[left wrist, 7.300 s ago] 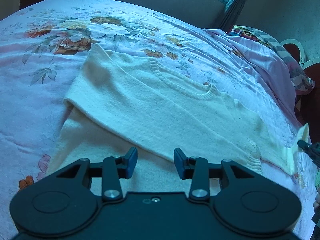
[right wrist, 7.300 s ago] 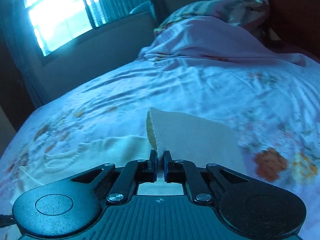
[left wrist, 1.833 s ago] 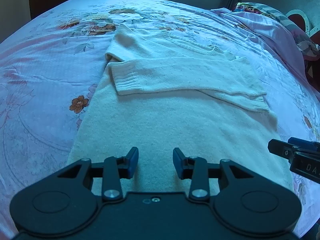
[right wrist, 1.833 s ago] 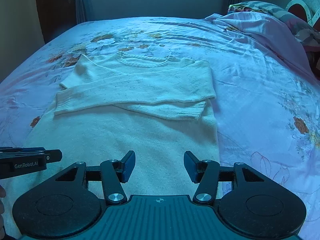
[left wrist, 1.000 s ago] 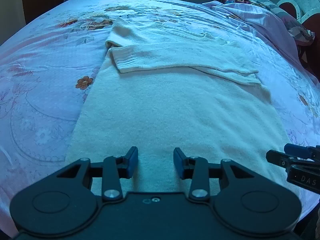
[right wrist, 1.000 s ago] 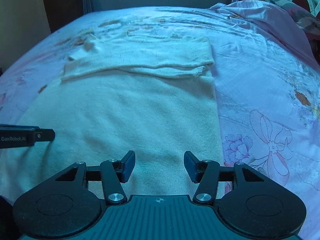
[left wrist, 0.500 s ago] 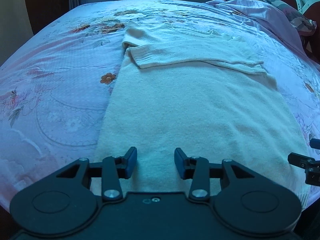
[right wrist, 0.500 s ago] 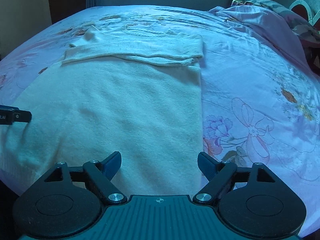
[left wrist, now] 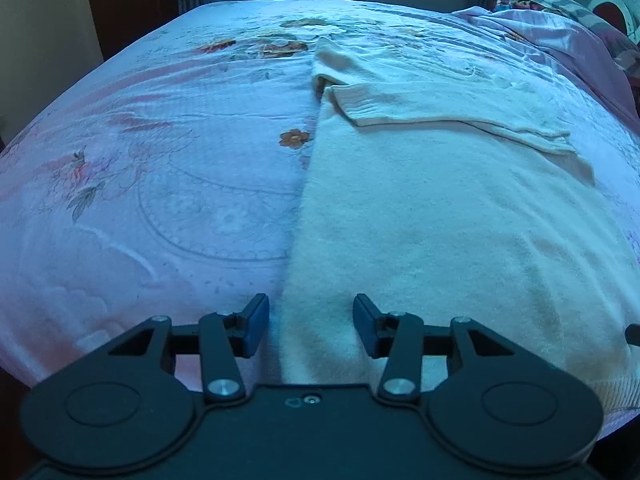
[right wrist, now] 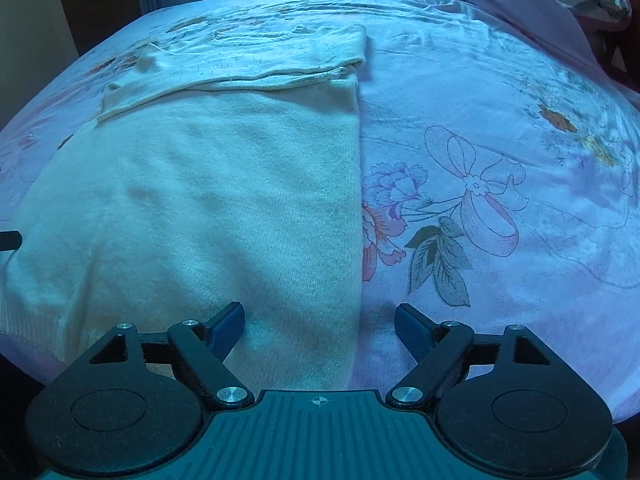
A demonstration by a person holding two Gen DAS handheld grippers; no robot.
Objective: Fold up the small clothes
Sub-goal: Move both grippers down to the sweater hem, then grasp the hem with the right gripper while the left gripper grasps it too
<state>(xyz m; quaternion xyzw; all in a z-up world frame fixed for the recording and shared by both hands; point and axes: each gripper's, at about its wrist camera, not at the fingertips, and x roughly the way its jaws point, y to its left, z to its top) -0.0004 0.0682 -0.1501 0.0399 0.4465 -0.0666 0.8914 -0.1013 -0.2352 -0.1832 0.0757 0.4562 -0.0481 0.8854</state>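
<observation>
Fingers, left view: left gripper [left wrist: 308,326] has its blue-tipped fingers [left wrist: 256,322] apart, holding nothing, straddling the sweater's left side edge near the hem.
Sweater, left view: cream sweater [left wrist: 440,216] lies flat on the floral bedsheet [left wrist: 160,184], long axis running away from the camera, neckline at the far end, a ribbed cuff [left wrist: 356,106] folded across the chest.
Fingers, right view: right gripper [right wrist: 319,326] is spread wider, empty, astride the right side edge.
Only in right view: printed bow [right wrist: 476,188] on the sheet beside the sweater.
</observation>
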